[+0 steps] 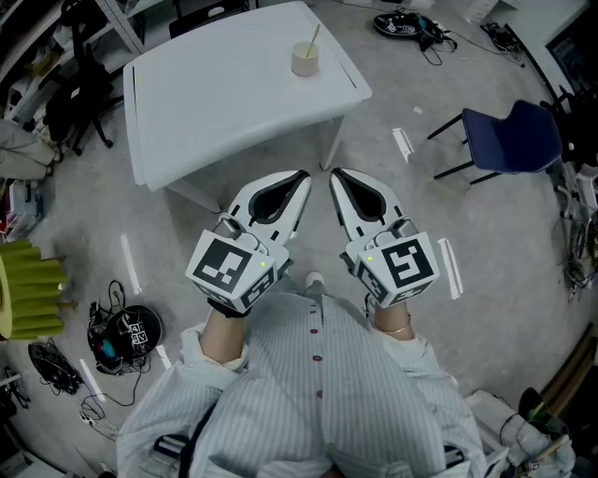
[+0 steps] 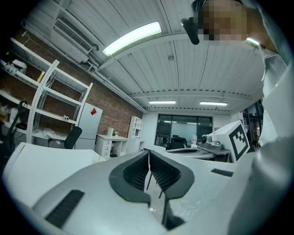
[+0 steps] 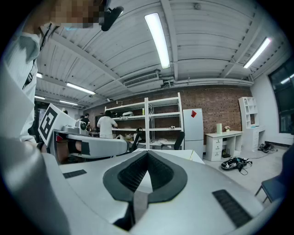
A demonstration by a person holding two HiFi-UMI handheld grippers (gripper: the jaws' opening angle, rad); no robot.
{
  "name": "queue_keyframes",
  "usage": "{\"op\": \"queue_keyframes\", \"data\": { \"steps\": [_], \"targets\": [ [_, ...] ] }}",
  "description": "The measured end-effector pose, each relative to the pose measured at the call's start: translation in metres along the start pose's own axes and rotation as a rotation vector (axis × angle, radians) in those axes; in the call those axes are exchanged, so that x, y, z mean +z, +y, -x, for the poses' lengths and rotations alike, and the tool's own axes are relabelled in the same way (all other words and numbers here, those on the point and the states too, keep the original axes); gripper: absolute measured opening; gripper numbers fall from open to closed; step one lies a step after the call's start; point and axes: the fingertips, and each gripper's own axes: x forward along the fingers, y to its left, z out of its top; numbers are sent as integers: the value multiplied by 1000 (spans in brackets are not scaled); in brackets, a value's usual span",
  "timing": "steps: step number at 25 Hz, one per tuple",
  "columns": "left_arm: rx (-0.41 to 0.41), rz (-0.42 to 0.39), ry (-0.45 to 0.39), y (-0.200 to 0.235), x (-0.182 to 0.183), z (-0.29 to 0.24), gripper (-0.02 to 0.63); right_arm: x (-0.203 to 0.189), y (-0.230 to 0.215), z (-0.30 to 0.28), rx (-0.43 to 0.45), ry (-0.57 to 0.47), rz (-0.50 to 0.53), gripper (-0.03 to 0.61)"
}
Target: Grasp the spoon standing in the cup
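A beige cup point(image 1: 305, 60) stands near the far right corner of the white table point(image 1: 215, 103), with a thin spoon point(image 1: 313, 38) leaning out of it. Both grippers are held side by side in front of the person, short of the table's near edge. My left gripper point(image 1: 304, 175) is shut with nothing in it, its tips meeting in the left gripper view point(image 2: 148, 152). My right gripper point(image 1: 335, 175) is shut and empty too, tips together in the right gripper view point(image 3: 147, 153). Neither gripper camera shows the cup.
A blue chair point(image 1: 509, 135) stands to the right of the table. Cables and a black device point(image 1: 121, 333) lie on the floor at left, beside a yellow-green object point(image 1: 28, 289). Another black device point(image 1: 402, 24) lies beyond the table. Shelving point(image 3: 151, 124) and people stand in the room's background.
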Motion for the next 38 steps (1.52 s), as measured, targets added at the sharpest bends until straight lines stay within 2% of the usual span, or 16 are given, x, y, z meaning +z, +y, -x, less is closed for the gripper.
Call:
{"op": "queue_keyframes", "data": {
  "steps": [12,24,31,38],
  "targets": [
    [22,-14,3,-20,-2,-13,14,0,-18,21,5,-21,-22,9],
    [118,-13,-30,-54,-14,-7,14,-16,-27,63,66,-21,-25,9],
    [146,-24,-27,-35,-16,-16,14,-22,-41,45,85,-27,-46,9],
    [142,-27,-33,20,-7,-47,14,-21,-64,-12,89,-8,-43,9]
  ]
}}
